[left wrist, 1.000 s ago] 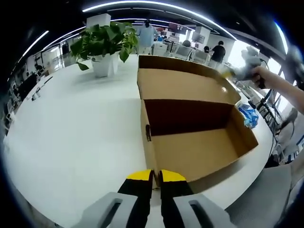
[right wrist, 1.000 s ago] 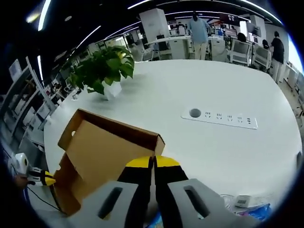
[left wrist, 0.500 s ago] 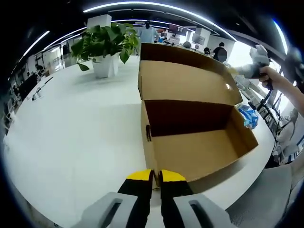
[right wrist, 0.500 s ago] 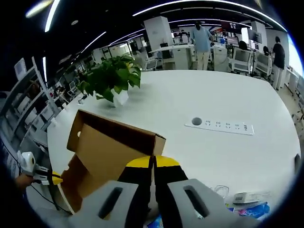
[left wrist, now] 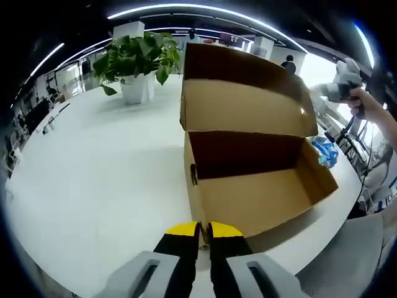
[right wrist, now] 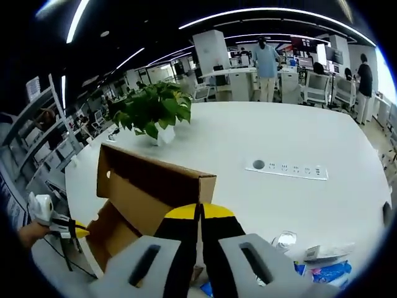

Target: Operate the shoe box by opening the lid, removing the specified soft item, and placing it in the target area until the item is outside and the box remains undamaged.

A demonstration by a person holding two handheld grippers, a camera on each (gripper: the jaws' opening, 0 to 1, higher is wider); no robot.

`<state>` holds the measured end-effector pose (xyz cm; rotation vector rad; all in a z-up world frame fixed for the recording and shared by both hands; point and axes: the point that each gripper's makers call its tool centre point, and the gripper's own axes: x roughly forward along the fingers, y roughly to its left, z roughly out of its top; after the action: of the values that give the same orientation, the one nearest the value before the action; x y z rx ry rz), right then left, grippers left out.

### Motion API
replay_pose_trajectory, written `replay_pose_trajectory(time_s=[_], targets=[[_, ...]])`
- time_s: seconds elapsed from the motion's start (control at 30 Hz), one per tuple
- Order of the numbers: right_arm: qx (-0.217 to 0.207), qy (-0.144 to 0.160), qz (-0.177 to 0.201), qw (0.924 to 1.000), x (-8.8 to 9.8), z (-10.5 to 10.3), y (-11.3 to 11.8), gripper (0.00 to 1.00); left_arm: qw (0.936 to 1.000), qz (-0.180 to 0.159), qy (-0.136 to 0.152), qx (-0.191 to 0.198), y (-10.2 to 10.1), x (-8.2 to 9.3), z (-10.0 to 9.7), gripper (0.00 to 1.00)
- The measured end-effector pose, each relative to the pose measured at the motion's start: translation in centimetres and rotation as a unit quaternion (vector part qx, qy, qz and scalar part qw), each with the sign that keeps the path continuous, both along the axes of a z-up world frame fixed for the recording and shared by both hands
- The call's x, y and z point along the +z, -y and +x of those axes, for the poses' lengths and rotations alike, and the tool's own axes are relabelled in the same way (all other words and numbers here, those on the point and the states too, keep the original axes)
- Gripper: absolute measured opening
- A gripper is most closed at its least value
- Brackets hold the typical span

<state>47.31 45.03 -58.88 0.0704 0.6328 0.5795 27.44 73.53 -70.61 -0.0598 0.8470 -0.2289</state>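
Note:
An open brown cardboard shoe box lies on the white table. What I see of its inside is bare cardboard. My left gripper is shut on the box's near corner wall. The hinged lid stands tilted up behind the box. At the lid's far right corner, a hand holds my right gripper. In the right gripper view, my right gripper is shut on the lid at its corner edge. Below the lid is the box, with my left gripper at its far corner.
A potted plant stands on the table behind the box. A power strip is set into the tabletop. A blue packet lies right of the box near the table edge. People and desks are far behind.
The lid has swung up from a low slant to a steeper tilt, and my right gripper has risen with it. My left gripper and the box have stayed in place.

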Motion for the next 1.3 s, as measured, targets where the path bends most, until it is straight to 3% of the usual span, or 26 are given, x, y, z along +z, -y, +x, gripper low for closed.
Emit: replay_pose_trajectory(time_s=[0.77,1.03,1.3], targets=[[0.007,0.070,0.006,0.9975,1.7,-5.8,0.1,0.00,0.9996,0.016,0.024,-0.002,0.0,0.1,0.0,0.06],[0.009,0.081,0.007,0.9966,1.6,-7.8,0.1,0.00,0.9994,0.018,0.029,0.006,-0.1,0.1,0.1,0.07],[0.010,0.090,0.002,0.9959,0.8,-9.6,0.1,0.00,0.9993,0.016,0.028,0.015,-0.4,0.1,-0.2,0.14]])
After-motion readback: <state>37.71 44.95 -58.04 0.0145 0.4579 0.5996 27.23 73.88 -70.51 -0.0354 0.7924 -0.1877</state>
